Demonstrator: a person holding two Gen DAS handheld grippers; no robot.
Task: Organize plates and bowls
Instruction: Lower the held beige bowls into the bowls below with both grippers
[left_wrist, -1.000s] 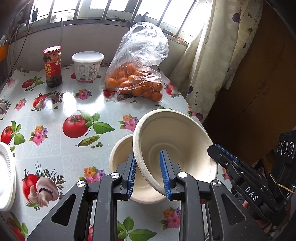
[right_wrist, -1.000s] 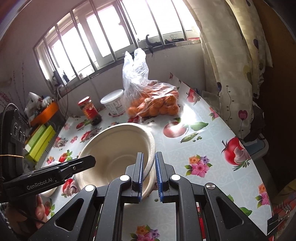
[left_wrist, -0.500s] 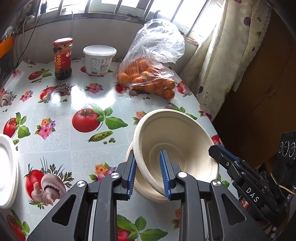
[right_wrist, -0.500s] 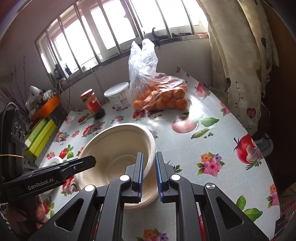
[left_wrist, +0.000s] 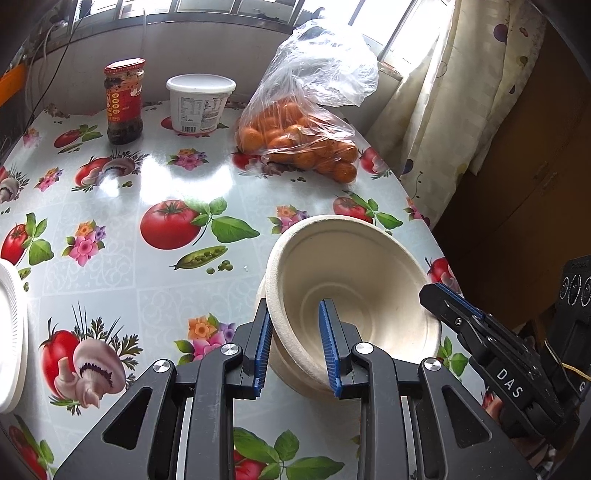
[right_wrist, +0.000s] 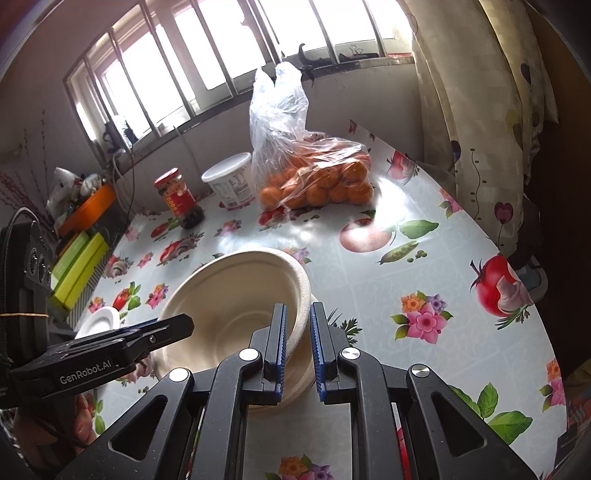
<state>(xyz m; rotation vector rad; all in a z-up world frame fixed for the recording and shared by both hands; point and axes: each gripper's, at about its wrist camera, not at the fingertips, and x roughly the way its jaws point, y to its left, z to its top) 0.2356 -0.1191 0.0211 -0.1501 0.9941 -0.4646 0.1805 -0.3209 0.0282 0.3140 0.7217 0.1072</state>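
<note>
Pulp-fibre bowls: two beige ones, the upper bowl sitting tilted inside the lower bowl, near the desk's right edge
Left tool: blue pads straddle the upper bowl's near rim, one outside, one inside. There's a visible gap on the inner side, so I'd call it slack rather than pinching
Right tool: same deal on the opposite rim, pads either side of the wall. Whether it's actually biting or just loose, can't tell from here
Why two tools: my guess is a floppy wide bowl is easier to steer level from both sides, so it drops square into the one below
Why it's tilted: looks like it hasn't seated yet, one side riding higher than the other
Plates: a white plate at the far left edge of the desk, well apart from the bowls. Probably its own pile
Desk: glossy veggie-print cloth, slick, so the lower bowl could skate if pushed sideways
Other stuff: bag of oranges, white tub and sauce jar at the back by the window, out of the way
Progress: nesting nearly done, I reckon
</note>
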